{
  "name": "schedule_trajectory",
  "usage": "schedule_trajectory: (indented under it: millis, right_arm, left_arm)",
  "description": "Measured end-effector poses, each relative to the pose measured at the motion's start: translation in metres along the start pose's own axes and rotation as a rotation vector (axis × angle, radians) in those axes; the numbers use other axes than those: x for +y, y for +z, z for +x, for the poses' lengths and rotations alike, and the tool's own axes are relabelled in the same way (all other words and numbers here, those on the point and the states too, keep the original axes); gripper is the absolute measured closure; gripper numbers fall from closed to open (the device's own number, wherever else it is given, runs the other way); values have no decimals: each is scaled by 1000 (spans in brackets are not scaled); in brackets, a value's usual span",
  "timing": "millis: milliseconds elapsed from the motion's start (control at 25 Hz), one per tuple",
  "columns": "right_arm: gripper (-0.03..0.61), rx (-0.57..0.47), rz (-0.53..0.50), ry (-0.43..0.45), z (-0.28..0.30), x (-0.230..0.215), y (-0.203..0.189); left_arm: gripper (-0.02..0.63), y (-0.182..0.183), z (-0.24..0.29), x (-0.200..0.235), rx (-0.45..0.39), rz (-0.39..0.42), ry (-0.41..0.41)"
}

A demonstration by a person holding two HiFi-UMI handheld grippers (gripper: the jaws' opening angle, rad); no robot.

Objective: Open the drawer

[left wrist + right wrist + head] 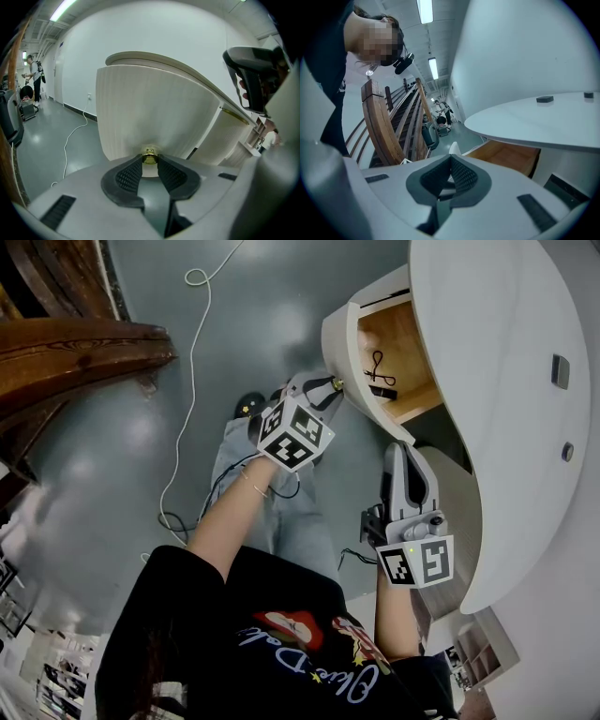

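The white curved drawer front stands pulled out from the white desk, and its wooden inside shows with a black cable lying in it. A small brass knob sits on the drawer front. My left gripper is shut on that knob. In the left gripper view the knob is pinched between the black pads, right against the ribbed drawer front. My right gripper hangs beside the desk's side with its jaws shut and nothing in them.
A white cable trails over the grey floor. A dark wooden stair rail fills the upper left. Two small dark fittings sit on the desktop. A small white shelf unit stands below the desk. The person's legs are under the grippers.
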State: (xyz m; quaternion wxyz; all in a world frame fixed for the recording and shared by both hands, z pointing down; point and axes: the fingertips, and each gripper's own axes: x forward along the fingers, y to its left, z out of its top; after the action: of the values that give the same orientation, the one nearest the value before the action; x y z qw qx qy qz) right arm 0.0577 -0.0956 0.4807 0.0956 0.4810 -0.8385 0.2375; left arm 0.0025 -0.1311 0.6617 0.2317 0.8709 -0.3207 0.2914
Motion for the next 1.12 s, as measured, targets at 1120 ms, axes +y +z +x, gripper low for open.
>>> schedule_trajectory:
  millis: [1120]
  right_arm:
    - [578, 5, 14, 11, 2, 6, -1]
  left_arm:
    - [512, -28, -30, 4, 26, -24, 14]
